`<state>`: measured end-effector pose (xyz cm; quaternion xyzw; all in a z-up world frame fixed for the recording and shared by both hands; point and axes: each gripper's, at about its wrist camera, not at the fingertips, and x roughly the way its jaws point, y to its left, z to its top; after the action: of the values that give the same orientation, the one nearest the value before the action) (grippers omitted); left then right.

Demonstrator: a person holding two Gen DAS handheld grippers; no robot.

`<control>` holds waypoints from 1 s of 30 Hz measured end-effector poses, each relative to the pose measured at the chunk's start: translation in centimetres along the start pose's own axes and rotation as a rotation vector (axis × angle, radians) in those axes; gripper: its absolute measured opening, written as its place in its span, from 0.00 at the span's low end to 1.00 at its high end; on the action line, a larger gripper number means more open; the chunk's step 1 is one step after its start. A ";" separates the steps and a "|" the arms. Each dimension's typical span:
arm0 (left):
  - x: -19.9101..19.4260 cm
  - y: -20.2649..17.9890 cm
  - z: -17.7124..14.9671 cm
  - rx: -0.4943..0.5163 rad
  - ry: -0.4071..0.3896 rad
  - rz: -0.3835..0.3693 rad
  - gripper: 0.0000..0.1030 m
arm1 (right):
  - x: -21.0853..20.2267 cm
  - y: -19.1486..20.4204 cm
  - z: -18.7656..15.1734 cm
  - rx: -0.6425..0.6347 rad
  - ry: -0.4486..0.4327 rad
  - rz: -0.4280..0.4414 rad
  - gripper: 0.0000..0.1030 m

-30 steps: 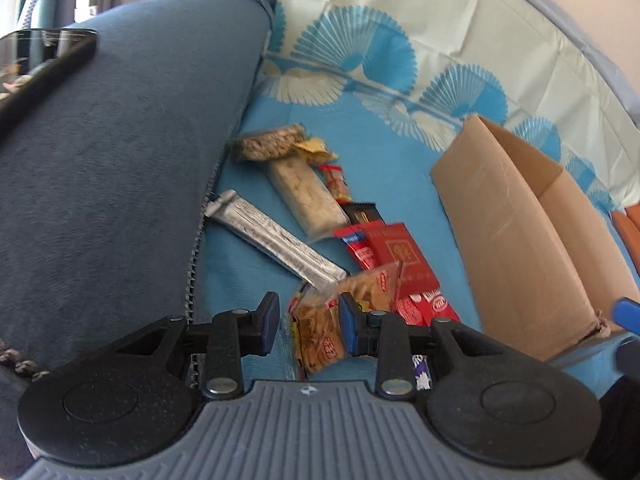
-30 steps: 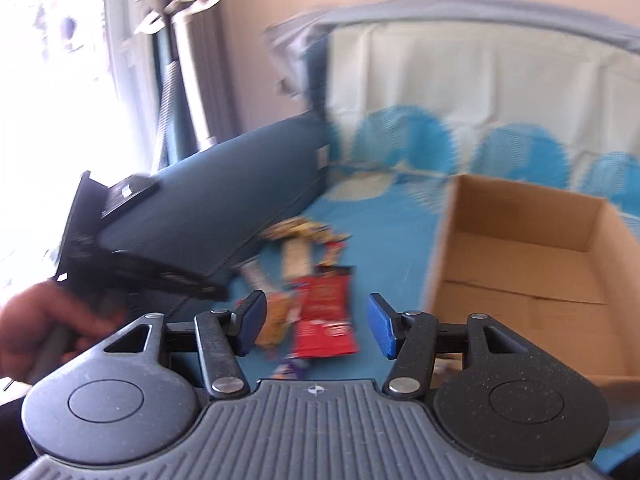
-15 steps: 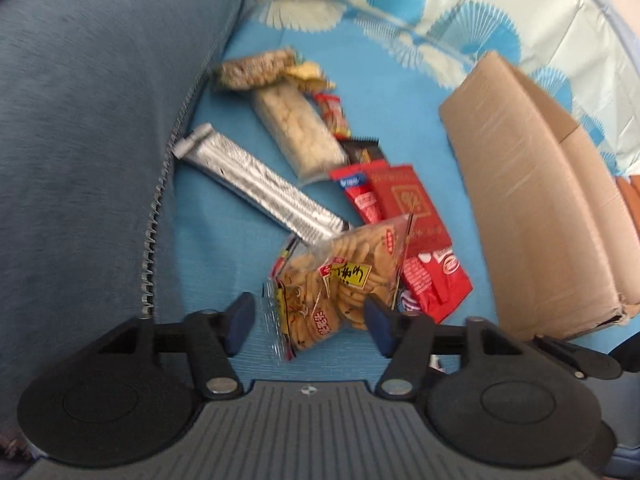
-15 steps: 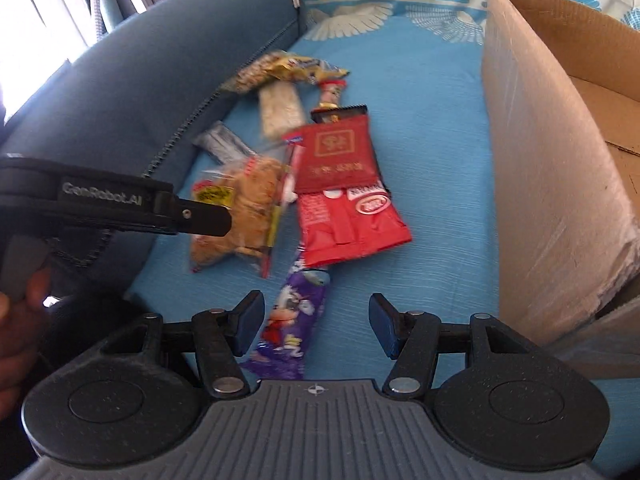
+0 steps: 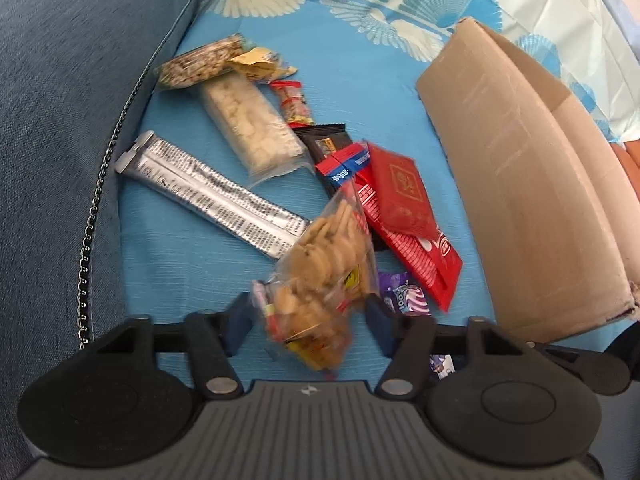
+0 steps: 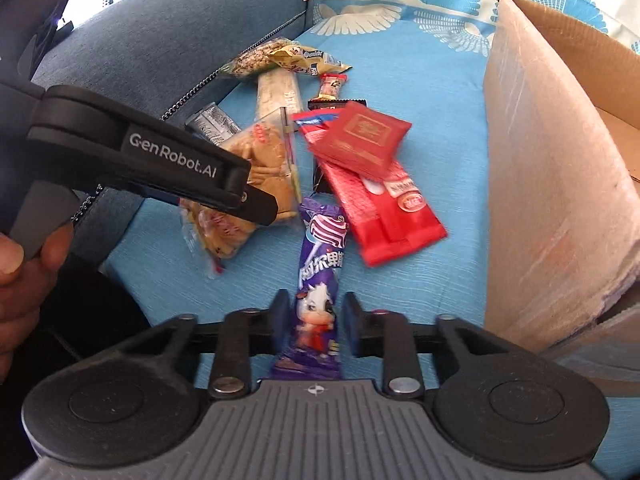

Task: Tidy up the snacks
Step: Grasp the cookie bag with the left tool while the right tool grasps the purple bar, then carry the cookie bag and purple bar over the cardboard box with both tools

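The purple candy packet (image 6: 320,280) lies lengthwise between the right gripper (image 6: 314,322) fingers, its long axis running away from them toward the cardboard box (image 6: 560,184) side of the snack pile. Those jaws have just been closing and now flank the packet closely; whether the pads press it I cannot tell. The left gripper (image 5: 308,324), jaws also just closing, straddles the clear cracker bag (image 5: 324,268) without visibly pinching it, further from the box.
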<state>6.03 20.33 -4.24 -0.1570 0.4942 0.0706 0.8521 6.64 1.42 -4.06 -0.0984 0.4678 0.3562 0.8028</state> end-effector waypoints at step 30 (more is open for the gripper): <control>-8.9 0.7 -2.2 -0.109 -0.276 0.004 0.41 | -3.3 -0.1 -0.1 -0.019 -0.082 -0.059 0.16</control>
<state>-0.45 20.52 2.25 -0.1907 0.3679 0.1201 0.9021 5.67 -0.29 -1.47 -0.1053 0.4282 0.3404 0.8305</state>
